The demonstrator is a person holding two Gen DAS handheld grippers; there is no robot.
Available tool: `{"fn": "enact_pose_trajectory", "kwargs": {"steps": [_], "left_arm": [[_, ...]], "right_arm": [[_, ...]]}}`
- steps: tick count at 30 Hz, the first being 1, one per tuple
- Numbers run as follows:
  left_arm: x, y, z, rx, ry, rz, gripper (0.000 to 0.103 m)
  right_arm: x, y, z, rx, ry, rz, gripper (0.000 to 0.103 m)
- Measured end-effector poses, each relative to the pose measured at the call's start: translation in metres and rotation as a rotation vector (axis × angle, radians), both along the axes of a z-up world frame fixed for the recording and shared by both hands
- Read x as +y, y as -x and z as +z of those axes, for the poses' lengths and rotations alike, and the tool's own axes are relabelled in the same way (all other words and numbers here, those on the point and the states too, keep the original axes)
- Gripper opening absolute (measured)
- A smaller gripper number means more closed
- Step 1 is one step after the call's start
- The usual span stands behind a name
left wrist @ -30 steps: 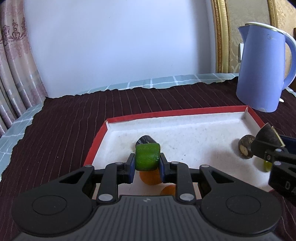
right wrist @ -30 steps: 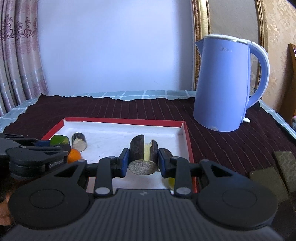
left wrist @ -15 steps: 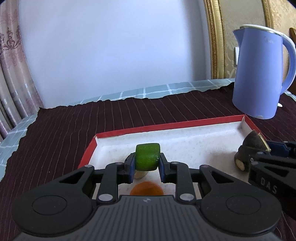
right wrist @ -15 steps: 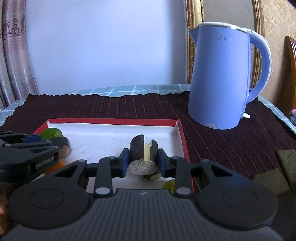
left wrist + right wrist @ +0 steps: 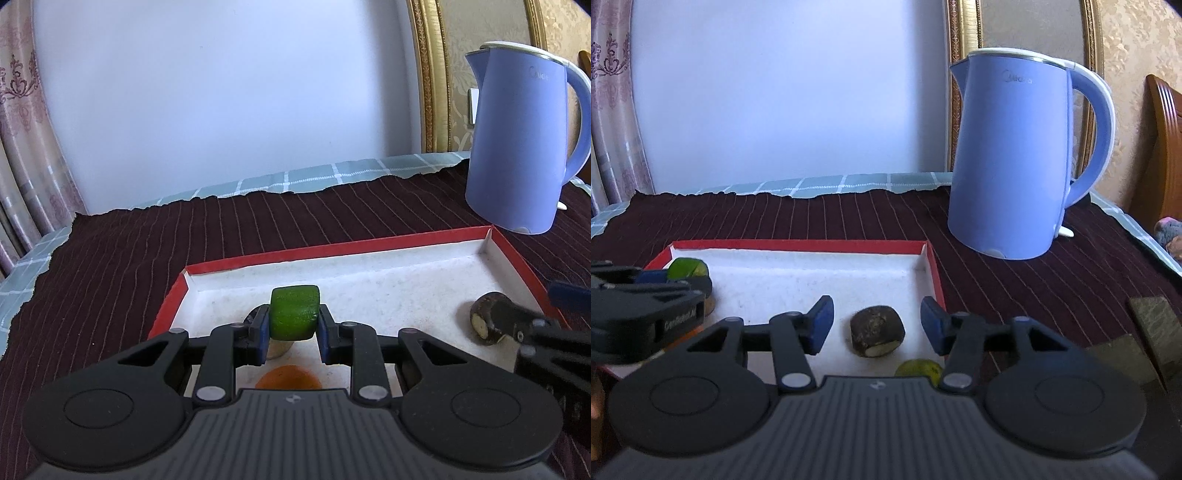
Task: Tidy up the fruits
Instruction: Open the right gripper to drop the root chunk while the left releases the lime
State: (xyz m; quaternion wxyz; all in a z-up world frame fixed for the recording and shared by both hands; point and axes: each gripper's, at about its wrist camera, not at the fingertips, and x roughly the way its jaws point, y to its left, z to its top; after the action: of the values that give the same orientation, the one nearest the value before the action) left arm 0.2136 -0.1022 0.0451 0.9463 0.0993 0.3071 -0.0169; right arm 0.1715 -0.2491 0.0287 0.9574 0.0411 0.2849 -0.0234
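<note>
My left gripper (image 5: 293, 325) is shut on a green fruit piece (image 5: 294, 314), held just above the left part of the red-rimmed white tray (image 5: 332, 254). Under it lie an orange fruit (image 5: 289, 376) and a dark piece, mostly hidden by the left finger. My right gripper (image 5: 877, 315) is opening. A dark brown fruit piece (image 5: 877, 330) lies on the tray (image 5: 798, 245) between its blue pads, which do not touch it. A yellow-green fruit (image 5: 918, 369) sits just behind that piece, near the tray's right wall. The right wrist view also shows the left gripper (image 5: 646, 295) with the green piece (image 5: 687, 267).
A blue kettle (image 5: 1015, 158) stands on the dark striped cloth (image 5: 1015, 288) behind the tray's right corner; the left wrist view shows the kettle (image 5: 517, 147) too. Two dark olive blocks (image 5: 1152, 321) lie at the right. A wooden chair edge (image 5: 1167, 147) is far right.
The right gripper's jaws have spread apart and let go of the dark brown piece, which now rests on the tray. The left gripper still holds the green piece.
</note>
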Motion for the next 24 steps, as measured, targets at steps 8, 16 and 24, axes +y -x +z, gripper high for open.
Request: {"fn": "enact_pose_trajectory", "kwargs": {"steps": [8,16,24], "left_arm": [[-0.003,-0.004,-0.002,0.005,-0.005,-0.004,0.025],[-0.007,-0.006,-0.005,0.029,-0.004,-0.005,0.025],[-0.008,-0.005,-0.005,0.036,-0.005,-0.001,0.040]], "right_arm": [[-0.001,0.021,0.006,-0.034,0.010,0.007,0.060],[0.004,0.055,0.015,-0.090,0.057,-0.007,0.092],[0.004,0.083,0.015,-0.131,0.021,-0.011,0.103]]}}
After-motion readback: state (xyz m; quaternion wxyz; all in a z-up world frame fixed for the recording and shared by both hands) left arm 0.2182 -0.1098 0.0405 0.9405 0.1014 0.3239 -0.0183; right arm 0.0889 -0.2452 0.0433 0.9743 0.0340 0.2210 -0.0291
